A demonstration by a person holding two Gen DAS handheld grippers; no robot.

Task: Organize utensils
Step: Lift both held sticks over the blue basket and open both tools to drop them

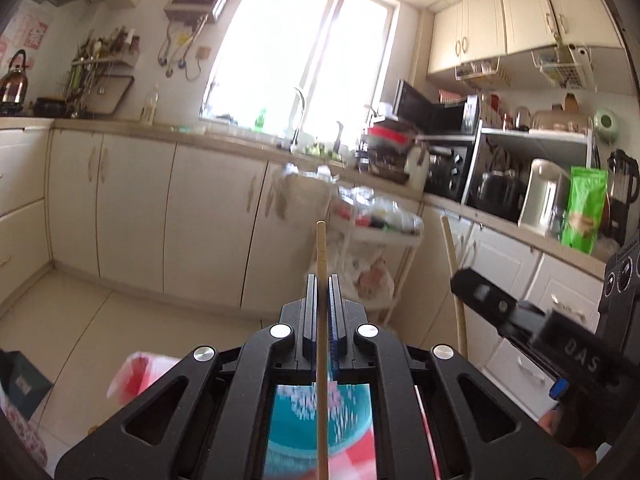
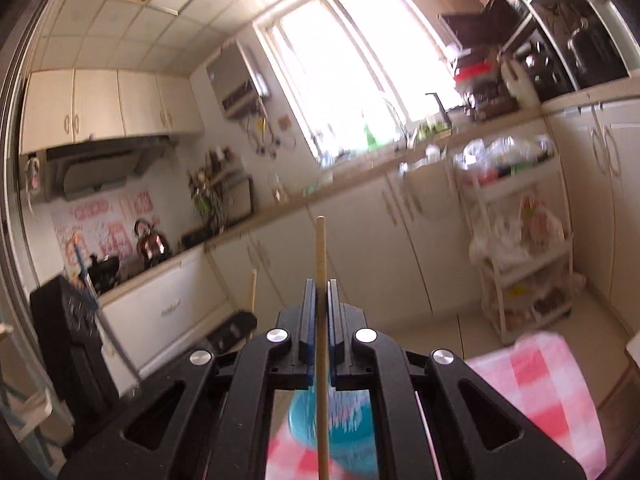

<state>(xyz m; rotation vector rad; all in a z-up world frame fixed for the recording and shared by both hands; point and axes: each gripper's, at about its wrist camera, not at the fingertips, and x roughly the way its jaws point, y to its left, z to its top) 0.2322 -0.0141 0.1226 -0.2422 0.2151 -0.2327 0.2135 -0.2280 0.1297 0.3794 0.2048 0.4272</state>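
My left gripper (image 1: 321,280) is shut on a wooden chopstick (image 1: 321,248) that stands upright between its fingers. Its lower end hangs over a blue cup (image 1: 320,420) on a red checked cloth (image 1: 140,372). My right gripper (image 2: 321,284) is shut on a second wooden chopstick (image 2: 320,248), also upright over the blue cup (image 2: 336,428). The right gripper also shows at the right of the left wrist view (image 1: 464,280) with its chopstick (image 1: 452,248). The left gripper's tip and its chopstick (image 2: 253,288) show in the right wrist view.
Both grippers are raised above a table with the red checked cloth (image 2: 540,392). Cream kitchen cabinets (image 1: 208,216) run along the far wall under a bright window (image 1: 296,52). A white shelf cart (image 2: 516,248) with bags stands by the counter. A microwave (image 1: 440,116) sits on the right counter.
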